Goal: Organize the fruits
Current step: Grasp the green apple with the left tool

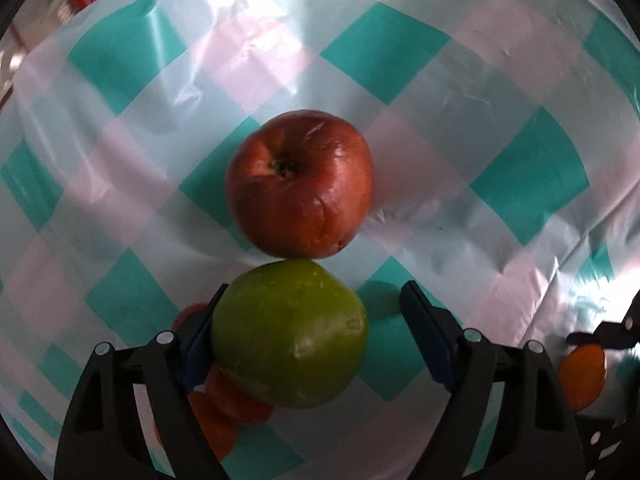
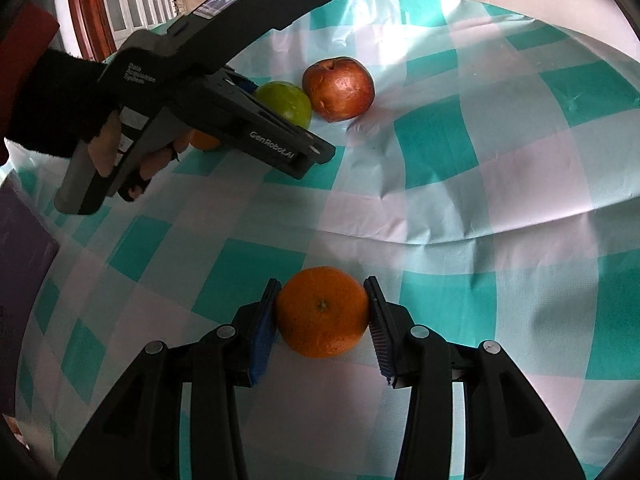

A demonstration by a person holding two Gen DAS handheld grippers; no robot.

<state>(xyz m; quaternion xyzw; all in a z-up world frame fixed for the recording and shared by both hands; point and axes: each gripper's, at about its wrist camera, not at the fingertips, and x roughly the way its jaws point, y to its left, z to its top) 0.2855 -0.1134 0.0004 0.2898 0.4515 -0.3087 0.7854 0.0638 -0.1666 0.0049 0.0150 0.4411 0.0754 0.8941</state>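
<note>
Grouping step: left gripper [image 1: 308, 320] stands open around the green apple [image 1: 290, 334]; right gripper [image 2: 322, 308] clamps the orange [image 2: 322, 312], which next needs placing by the red apple [image 2: 338, 88].

Two apples are counted on the checked tablecloth [image 2: 500, 168]: one green apple [image 2: 286, 104] and one red apple [image 2: 340, 90], set touching each other towards the far edge. Two oranges are counted: one orange [image 2: 322, 312] nearer the front edge and a second orange [image 2: 205, 141], largely hidden. Four fruits are seen in all. Two grippers are counted, the left gripper [image 1: 308, 328] and the right gripper [image 2: 322, 320].
</note>
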